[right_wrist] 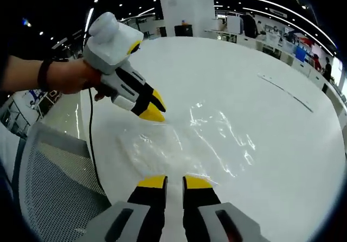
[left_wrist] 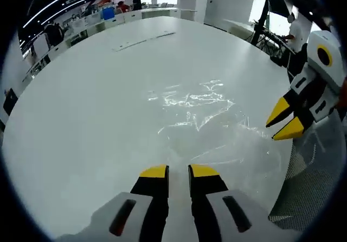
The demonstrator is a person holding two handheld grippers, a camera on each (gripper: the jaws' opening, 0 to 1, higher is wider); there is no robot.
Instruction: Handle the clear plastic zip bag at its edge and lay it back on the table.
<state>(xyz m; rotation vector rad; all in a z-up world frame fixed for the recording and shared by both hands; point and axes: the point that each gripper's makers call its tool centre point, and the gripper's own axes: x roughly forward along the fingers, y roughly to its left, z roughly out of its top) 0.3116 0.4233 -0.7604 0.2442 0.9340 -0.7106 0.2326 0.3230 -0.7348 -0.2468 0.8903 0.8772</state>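
Across the middle of the left gripper view, the clear bag (left_wrist: 201, 109) lay flat on the white table (left_wrist: 97, 106). Left gripper (left_wrist: 179, 171) stood slightly parted, empty; right gripper (right_wrist: 174, 182) likewise, its tips near the bag's edge.

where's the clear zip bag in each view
Left gripper view: the clear zip bag lies flat right of centre on the white table, just beyond the left tool.
Right gripper view: the bag lies at centre, just beyond the right tool.
Shared landmark: the grey mesh chair back at the table's near edge.
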